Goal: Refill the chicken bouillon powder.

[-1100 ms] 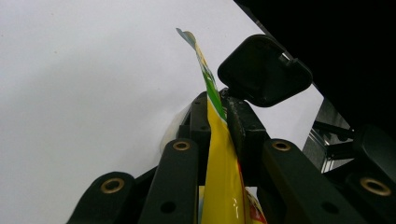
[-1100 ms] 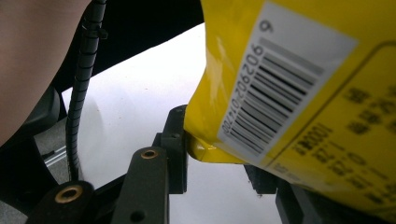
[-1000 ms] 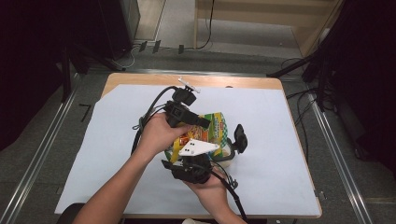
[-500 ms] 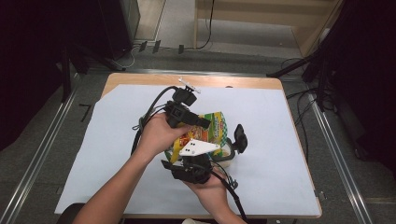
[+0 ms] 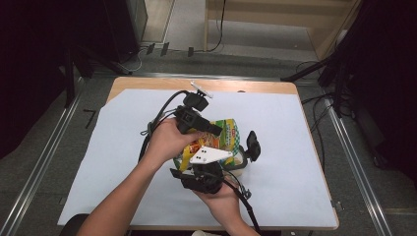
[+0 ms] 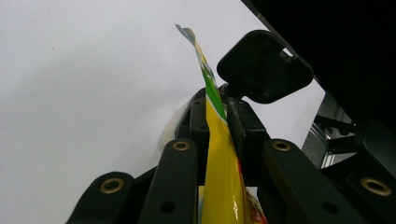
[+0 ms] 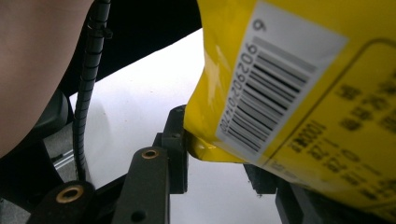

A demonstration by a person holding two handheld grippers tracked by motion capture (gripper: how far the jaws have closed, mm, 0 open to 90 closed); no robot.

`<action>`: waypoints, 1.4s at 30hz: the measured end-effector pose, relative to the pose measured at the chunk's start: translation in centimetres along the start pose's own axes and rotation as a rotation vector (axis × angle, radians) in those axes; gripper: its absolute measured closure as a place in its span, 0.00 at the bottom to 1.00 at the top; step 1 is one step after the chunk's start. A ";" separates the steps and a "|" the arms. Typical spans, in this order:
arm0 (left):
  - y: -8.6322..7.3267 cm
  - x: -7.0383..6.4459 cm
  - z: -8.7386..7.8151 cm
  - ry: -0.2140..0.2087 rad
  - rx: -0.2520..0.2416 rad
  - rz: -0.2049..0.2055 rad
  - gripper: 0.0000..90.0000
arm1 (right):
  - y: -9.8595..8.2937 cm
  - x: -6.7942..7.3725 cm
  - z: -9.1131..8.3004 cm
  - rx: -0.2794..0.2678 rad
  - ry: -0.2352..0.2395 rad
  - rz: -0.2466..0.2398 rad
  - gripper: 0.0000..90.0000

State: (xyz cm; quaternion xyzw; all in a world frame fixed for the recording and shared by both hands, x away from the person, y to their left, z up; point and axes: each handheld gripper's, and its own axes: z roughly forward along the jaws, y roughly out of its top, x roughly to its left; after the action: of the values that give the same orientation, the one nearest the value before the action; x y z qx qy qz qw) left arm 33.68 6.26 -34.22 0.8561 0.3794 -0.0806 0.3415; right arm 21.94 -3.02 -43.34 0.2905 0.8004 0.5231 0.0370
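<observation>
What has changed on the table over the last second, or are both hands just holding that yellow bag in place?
Nothing visibly changed. The left gripper stays clamped on the yellow snack bag, whose thin edge is pinched between its fingers, and the right gripper stays at the bag's lower part, over the white sheet. Both hands sit where they were.

the snack bag's [image 5: 223, 135] lower half hides behind both hands.

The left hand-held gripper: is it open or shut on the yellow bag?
Shut. The left hand-held gripper pinches the thin edge of the yellow bag between its jaws, with no gap visible.
</observation>
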 end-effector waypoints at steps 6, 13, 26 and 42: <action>0.0 -0.1 0.1 0.005 -0.001 0.006 0.91 | -0.1 0.1 -0.1 -0.001 -0.005 0.006 0.74; 0.0 0.0 0.0 0.002 -0.002 0.005 0.91 | -0.1 0.1 0.0 0.002 -0.007 0.005 0.74; -0.1 0.2 0.1 -0.004 0.000 0.000 0.91 | -0.1 0.2 0.0 0.006 -0.010 -0.002 0.74; -0.1 -0.3 -0.1 0.006 -0.006 0.012 0.91 | -0.1 0.3 0.0 0.007 -0.008 -0.005 0.76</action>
State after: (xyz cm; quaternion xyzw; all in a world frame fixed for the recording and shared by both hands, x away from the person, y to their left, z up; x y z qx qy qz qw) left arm 33.40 6.18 -34.10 0.8577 0.3753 -0.0750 0.3434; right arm 21.63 -2.90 -43.30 0.2907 0.8029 0.5188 0.0407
